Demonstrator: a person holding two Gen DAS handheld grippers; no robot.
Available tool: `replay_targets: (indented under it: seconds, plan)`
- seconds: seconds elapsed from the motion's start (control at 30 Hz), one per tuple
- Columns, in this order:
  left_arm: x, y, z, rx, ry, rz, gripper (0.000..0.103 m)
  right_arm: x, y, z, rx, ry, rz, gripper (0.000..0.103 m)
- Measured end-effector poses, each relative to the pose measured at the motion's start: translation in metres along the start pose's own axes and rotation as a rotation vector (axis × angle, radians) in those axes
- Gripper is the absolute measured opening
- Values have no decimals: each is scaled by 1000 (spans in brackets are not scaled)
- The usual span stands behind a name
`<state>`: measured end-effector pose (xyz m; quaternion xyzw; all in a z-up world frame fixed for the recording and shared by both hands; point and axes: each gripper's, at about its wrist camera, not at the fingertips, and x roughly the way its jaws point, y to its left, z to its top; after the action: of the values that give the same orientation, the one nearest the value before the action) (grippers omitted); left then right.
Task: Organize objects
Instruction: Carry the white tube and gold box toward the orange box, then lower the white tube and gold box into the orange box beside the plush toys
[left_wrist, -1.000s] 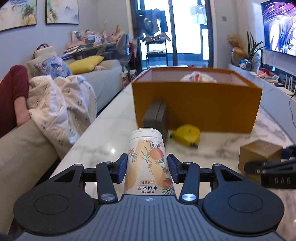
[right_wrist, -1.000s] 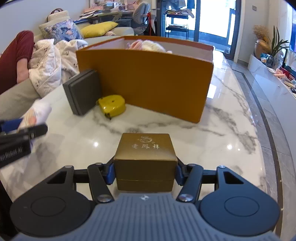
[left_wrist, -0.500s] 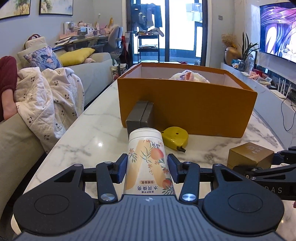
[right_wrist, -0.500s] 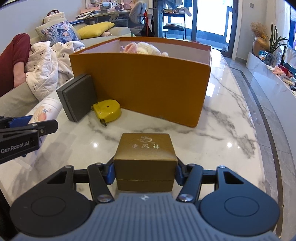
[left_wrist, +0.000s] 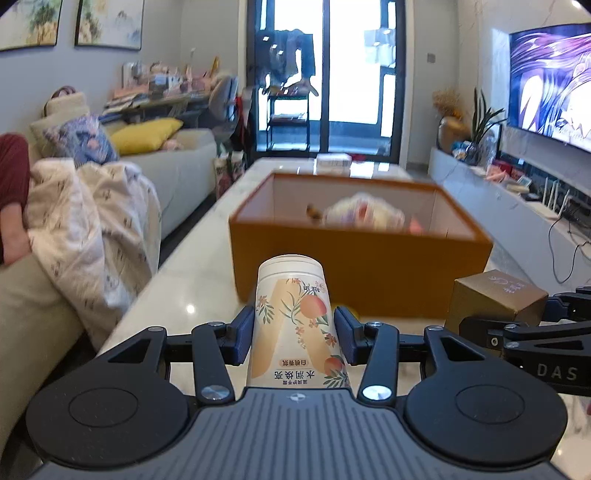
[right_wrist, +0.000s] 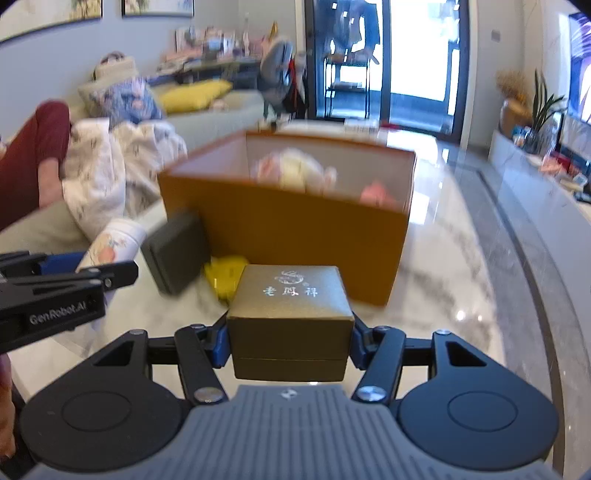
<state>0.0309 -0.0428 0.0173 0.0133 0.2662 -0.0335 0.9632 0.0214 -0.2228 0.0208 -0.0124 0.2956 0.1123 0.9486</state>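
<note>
My left gripper (left_wrist: 294, 332) is shut on a white peach-patterned bottle (left_wrist: 295, 317), held above the marble table (left_wrist: 192, 280). My right gripper (right_wrist: 289, 338) is shut on a small gold box (right_wrist: 290, 314) with silver characters, also lifted off the table. Ahead of both stands an open orange box (left_wrist: 354, 273) (right_wrist: 295, 236) with soft pink and cream items inside. A dark grey case (right_wrist: 173, 254) leans against its front wall, and a yellow tape measure (right_wrist: 223, 277) lies beside it. The gold box (left_wrist: 495, 299) and right gripper show at the right of the left wrist view.
A sofa (left_wrist: 37, 295) with a white blanket (left_wrist: 85, 229) and a person's red sleeve (right_wrist: 33, 162) runs along the left. A TV (left_wrist: 550, 77) and low cabinet (left_wrist: 517, 206) line the right wall. A small white box (left_wrist: 332, 160) sits at the table's far end.
Both grippers have risen with their loads, so the orange box now shows from higher up and its inside is visible. The grips have not changed.
</note>
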Motion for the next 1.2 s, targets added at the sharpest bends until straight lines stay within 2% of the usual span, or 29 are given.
replay_targets:
  seconds: [0.17, 0.37, 0.5, 0.63, 0.87, 0.97, 1.2]
  plan:
    - [14, 0, 52, -3, -63, -21, 54, -9, -3, 38, 17, -86, -5, 61]
    - [72, 0, 97, 13, -82, -16, 54, 17, -15, 91, 50, -130, -47, 61]
    - [115, 7, 103, -28, -33, -16, 54, 50, -24, 112, 72, -129, -67, 61]
    - [141, 12, 109, -47, 4, -5, 54, 85, -34, 122, 106, -99, -66, 61]
    - [171, 8, 111, -23, 38, 20, 54, 126, -40, 127, 132, -65, -66, 61]
    - [182, 6, 113, -7, 52, 38, 54, 137, -43, 124, 127, -53, -81, 61]
    - [194, 5, 109, -17, 97, 27, 54, 153, -50, 116, 132, -13, -103, 61]
